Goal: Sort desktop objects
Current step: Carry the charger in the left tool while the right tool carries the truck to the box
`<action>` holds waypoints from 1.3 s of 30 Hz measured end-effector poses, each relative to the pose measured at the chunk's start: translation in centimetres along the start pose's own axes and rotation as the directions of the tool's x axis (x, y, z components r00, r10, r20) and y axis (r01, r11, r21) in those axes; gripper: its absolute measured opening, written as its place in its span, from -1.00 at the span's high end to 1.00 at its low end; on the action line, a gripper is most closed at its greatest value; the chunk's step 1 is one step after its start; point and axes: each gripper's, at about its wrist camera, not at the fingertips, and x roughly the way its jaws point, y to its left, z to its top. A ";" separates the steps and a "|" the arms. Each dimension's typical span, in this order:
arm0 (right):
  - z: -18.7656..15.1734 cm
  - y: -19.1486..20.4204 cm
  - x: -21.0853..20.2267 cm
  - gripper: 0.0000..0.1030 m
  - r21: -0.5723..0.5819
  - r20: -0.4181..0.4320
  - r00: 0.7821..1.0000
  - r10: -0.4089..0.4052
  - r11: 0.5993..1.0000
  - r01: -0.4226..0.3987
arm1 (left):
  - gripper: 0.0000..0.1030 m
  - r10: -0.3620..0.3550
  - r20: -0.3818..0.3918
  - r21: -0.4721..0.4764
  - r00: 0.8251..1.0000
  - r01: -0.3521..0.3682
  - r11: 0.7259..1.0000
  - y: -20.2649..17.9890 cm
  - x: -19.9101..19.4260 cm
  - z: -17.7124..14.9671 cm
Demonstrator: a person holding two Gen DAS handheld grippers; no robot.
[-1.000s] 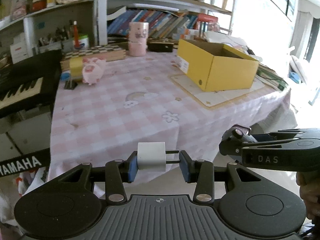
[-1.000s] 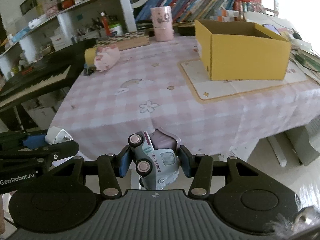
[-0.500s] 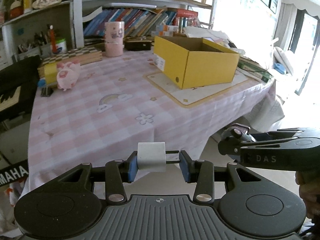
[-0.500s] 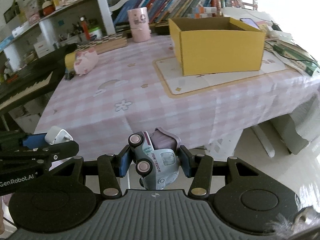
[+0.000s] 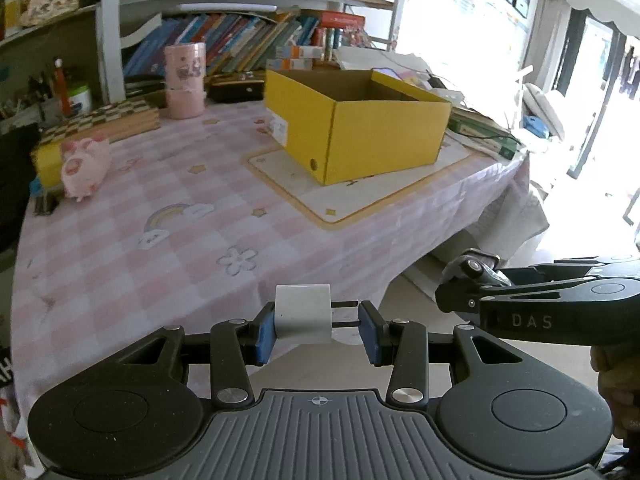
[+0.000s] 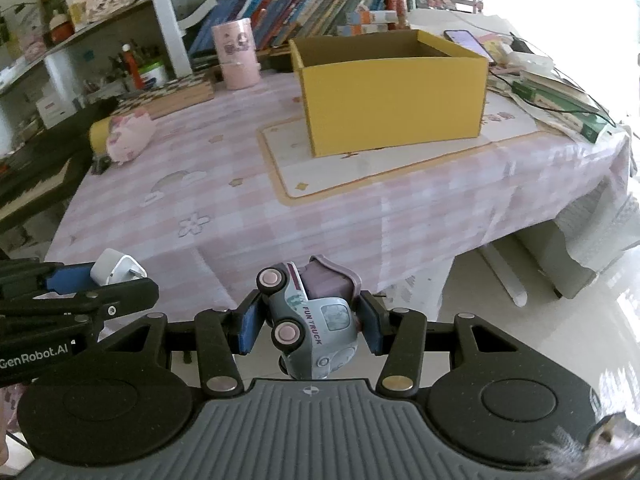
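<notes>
Short of table edge, w/ both loads off the cloth: left gripper (image 5: 318, 328) pinching charger (image 5: 303, 313), right gripper (image 6: 307, 322) pinching truck (image 6: 316, 322). Carry level to box (image 6: 394, 98), clear rim, release low inside.

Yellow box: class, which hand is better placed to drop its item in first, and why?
Probably the right. Its gripper, shut on the toy truck, faces the yellow box nearly head-on. From the left gripper, holding the white charger, the box sits off to the right.
</notes>
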 end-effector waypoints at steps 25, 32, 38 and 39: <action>5.4 -7.6 3.4 0.09 0.061 0.005 0.999 -0.043 0.997 0.043 | 0.20 -0.049 -0.007 0.061 0.999 0.049 0.997 -4.2 7.5 6.7; 7.2 -9.6 4.8 0.09 0.058 0.005 0.999 -0.033 0.998 0.033 | 0.20 -0.041 -0.002 0.059 0.999 0.041 0.997 -5.1 9.3 8.4; 9.0 -10.6 5.7 0.09 0.031 0.021 1.000 -0.015 0.999 0.014 | 0.20 -0.028 0.026 0.072 0.999 0.026 0.997 -6.1 10.3 10.1; 9.4 -10.8 5.8 0.09 0.026 0.028 1.000 -0.011 1.000 0.010 | 0.20 -0.025 0.031 0.076 0.999 0.023 0.997 -6.2 10.4 10.5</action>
